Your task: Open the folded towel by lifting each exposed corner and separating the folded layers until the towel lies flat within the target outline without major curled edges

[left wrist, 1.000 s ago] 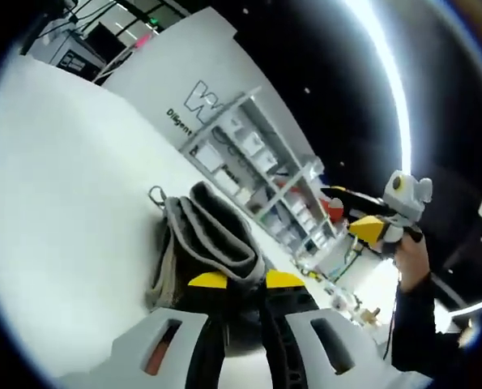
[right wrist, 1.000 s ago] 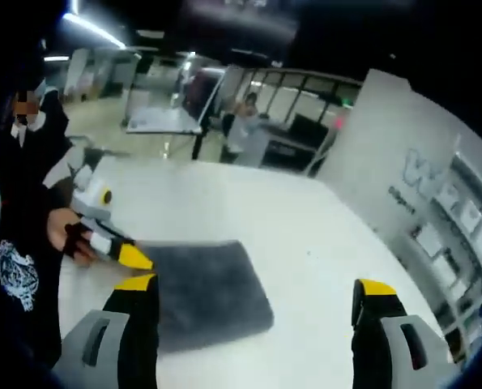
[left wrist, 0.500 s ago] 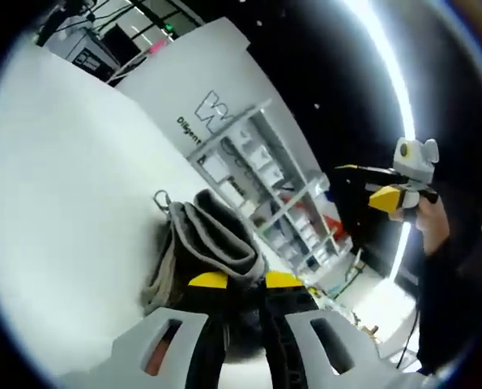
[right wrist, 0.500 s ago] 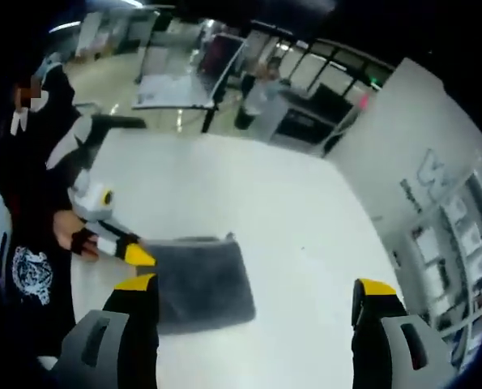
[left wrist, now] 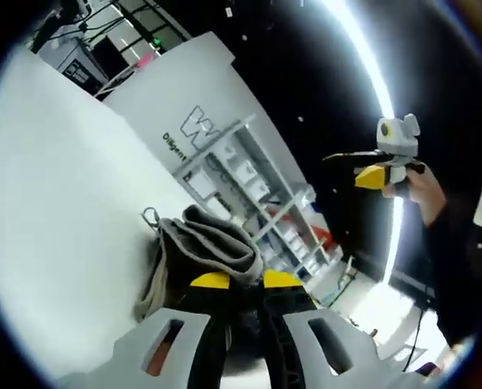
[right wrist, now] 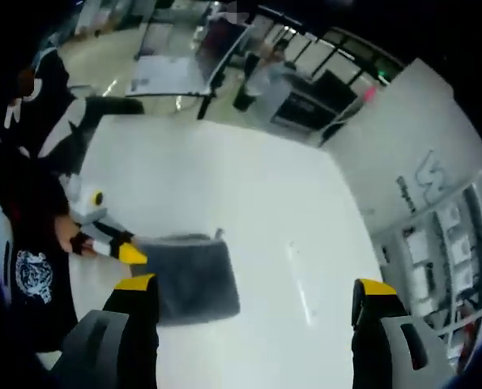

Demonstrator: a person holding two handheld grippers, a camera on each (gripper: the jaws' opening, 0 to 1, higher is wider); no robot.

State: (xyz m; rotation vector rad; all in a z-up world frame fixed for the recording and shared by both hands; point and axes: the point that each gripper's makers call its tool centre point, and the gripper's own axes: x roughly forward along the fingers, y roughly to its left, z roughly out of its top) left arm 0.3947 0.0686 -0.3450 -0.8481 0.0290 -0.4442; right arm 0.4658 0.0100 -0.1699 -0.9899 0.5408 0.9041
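Towel (left wrist: 198, 247) edge clenched in left tongs (left wrist: 247, 280); right tongs (right wrist: 257, 285) released, well above

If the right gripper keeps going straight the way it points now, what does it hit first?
Probably the bare white table: the open right gripper points at it, with the grey towel off toward its left jaw. Depth is unclear.

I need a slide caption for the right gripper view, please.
Open right gripper high above a white table, where the left gripper meets a folded grey towel at its edge.
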